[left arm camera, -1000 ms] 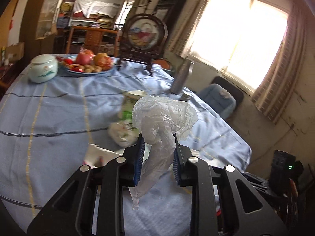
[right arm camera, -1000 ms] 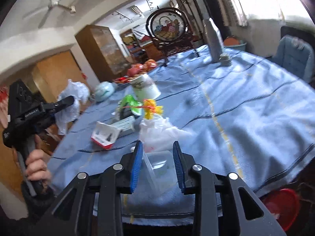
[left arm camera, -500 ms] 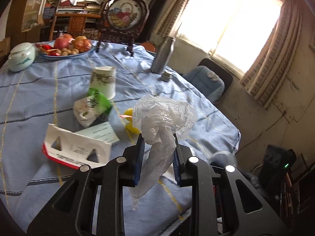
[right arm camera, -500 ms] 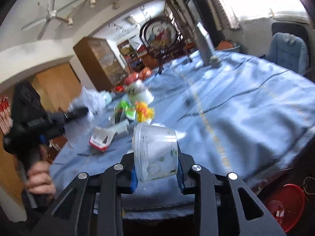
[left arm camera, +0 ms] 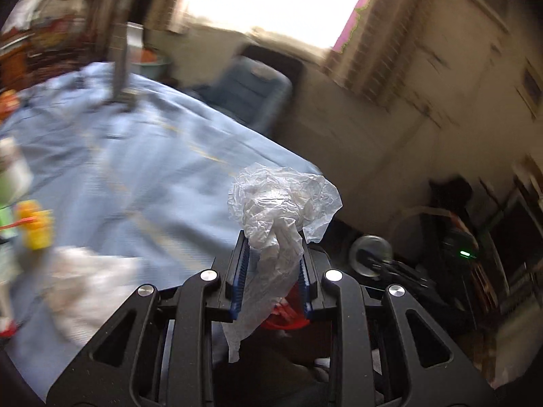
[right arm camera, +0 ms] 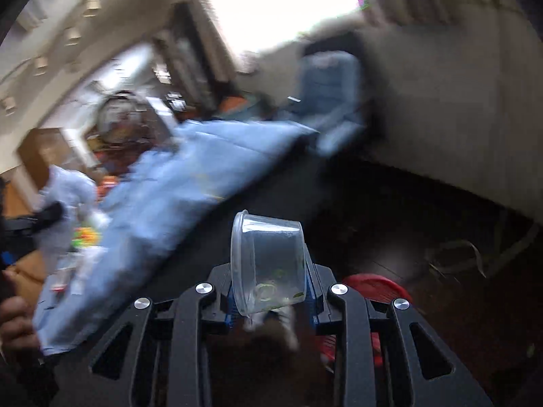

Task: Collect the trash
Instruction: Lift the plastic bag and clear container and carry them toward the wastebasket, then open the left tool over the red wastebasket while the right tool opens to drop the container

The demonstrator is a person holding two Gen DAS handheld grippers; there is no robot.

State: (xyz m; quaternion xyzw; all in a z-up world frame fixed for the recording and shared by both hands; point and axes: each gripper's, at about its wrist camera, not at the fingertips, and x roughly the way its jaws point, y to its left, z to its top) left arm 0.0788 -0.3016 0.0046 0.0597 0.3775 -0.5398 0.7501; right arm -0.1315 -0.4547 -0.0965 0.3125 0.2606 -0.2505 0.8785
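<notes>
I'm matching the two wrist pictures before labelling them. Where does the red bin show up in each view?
Left wrist: the red bin peeks out low at centre, between the left tongs, behind the crumpled plastic bag.
Right wrist: bottom, right of centre, on the dark floor beside the clear plastic container.
Shared landmark: the blue tablecloth.

My window (left arm camera: pixel 271 0) blows out white at the top of both views, leaving the floor (right arm camera: pixel 424 224) dim. The tablecloth (left arm camera: pixel 142 169) smears with motion blur; only my near tools look sharp. Edges bend and darken.
</notes>
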